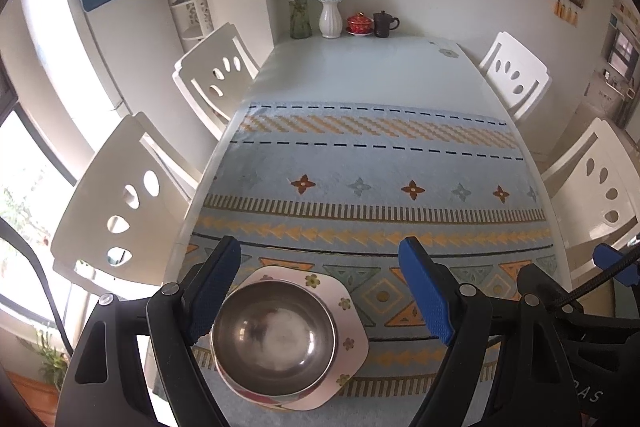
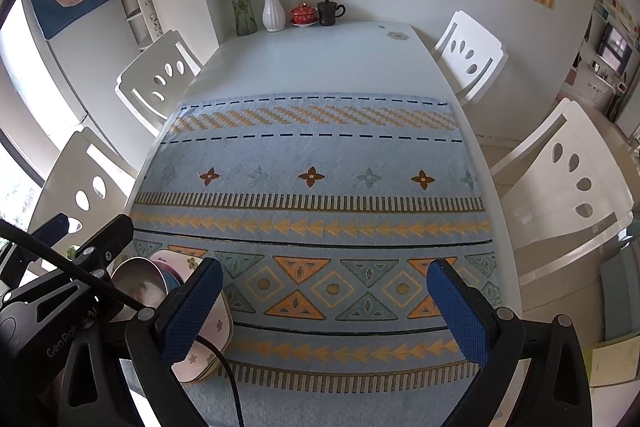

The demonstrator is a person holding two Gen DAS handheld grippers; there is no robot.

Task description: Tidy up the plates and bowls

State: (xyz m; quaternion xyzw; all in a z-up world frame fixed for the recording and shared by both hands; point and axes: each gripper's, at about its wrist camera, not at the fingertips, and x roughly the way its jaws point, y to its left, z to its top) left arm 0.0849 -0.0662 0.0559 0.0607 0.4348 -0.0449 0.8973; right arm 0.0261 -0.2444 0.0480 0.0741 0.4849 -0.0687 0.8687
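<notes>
A steel bowl (image 1: 274, 335) sits in a coloured bowl that rests on a pink flowered plate (image 1: 352, 327), near the front left of the patterned cloth (image 1: 360, 163). My left gripper (image 1: 320, 291) is open, just above the stack, its left finger beside the bowl's rim. In the right wrist view the same stack shows at lower left: steel bowl (image 2: 138, 285), pink plate (image 2: 214, 339). My right gripper (image 2: 324, 311) is open and empty over the cloth, to the right of the stack.
White chairs (image 1: 120, 195) (image 1: 516, 75) stand along both sides of the table. At the far end stand a glass vase, a white vase (image 1: 330, 19), a red lidded cup (image 1: 359, 23) and a dark mug (image 1: 384, 24).
</notes>
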